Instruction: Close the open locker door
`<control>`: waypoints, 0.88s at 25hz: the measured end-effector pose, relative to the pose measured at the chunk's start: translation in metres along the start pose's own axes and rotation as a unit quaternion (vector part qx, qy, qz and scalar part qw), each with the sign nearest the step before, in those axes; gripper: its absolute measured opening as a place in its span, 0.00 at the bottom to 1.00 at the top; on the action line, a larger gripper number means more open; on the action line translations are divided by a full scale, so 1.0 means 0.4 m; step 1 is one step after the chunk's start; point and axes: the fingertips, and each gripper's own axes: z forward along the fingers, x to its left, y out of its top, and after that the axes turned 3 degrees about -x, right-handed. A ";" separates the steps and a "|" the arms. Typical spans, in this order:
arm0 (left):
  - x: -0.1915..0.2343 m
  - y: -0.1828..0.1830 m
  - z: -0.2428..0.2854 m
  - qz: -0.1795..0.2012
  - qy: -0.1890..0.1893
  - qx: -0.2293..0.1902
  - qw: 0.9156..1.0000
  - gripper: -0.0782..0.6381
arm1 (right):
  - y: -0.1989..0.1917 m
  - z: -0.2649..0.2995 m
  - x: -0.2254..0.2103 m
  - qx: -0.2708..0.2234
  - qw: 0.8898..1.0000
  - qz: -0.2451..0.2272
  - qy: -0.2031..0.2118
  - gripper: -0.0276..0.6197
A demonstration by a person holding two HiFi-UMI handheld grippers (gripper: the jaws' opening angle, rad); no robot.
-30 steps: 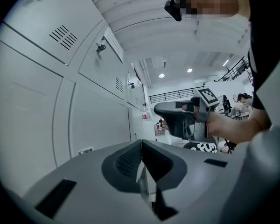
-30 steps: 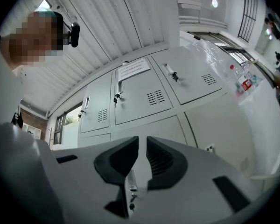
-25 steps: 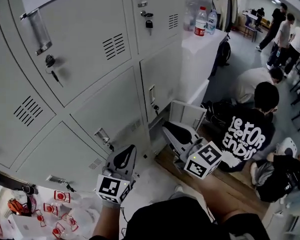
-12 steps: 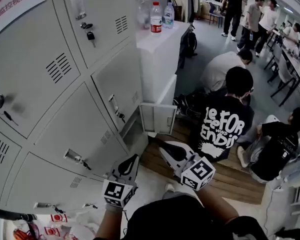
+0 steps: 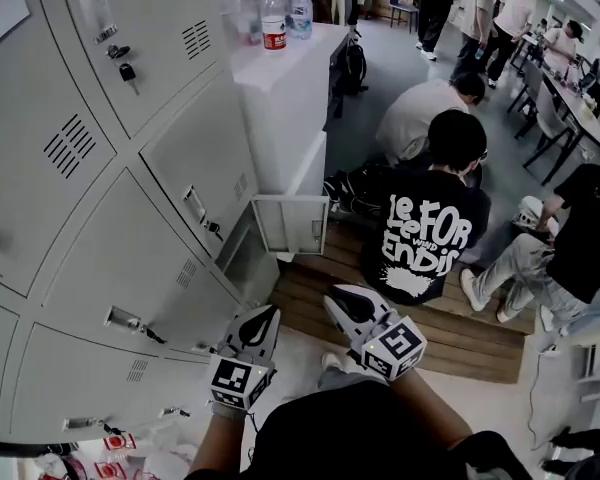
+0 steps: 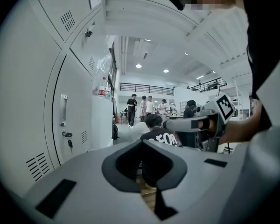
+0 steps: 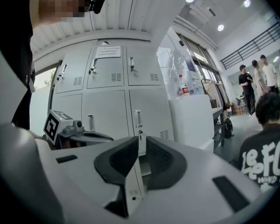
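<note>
A bank of grey lockers [image 5: 130,188] fills the left of the head view. One small door [image 5: 292,224] in the bottom row stands swung open, facing the room. My left gripper [image 5: 269,313] is held low in front of the bottom lockers, jaws shut on nothing. My right gripper [image 5: 333,294] is beside it, also shut and empty, its tip a short way below the open door. Neither touches the door. In the right gripper view, the right gripper [image 7: 141,140] points toward the lockers [image 7: 107,92]. The left gripper [image 6: 143,143] looks along the locker fronts [image 6: 60,125].
A white cabinet [image 5: 280,98] with two bottles [image 5: 272,18] stands just past the lockers. A person in a black printed shirt [image 5: 430,238] sits on a wooden platform [image 5: 460,333] right of the open door, with other people behind. Red-and-white items [image 5: 110,446] lie at bottom left.
The head view has swung right along the lockers, so the open door has slid left towards the middle of the picture. Both grippers stay shut and keep about the same place.
</note>
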 end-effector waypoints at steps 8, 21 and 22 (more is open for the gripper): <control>0.001 -0.012 0.014 0.002 -0.008 0.004 1.000 0.14 | -0.013 -0.027 -0.019 0.011 1.000 -0.006 -0.026 0.14; 0.004 -0.013 0.014 -0.002 -0.005 0.005 1.000 0.14 | -0.020 -0.027 -0.018 0.008 1.000 -0.010 -0.025 0.14; 0.005 -0.017 0.012 -0.004 -0.004 0.008 1.000 0.14 | -0.022 -0.026 -0.017 0.009 1.000 -0.010 -0.025 0.14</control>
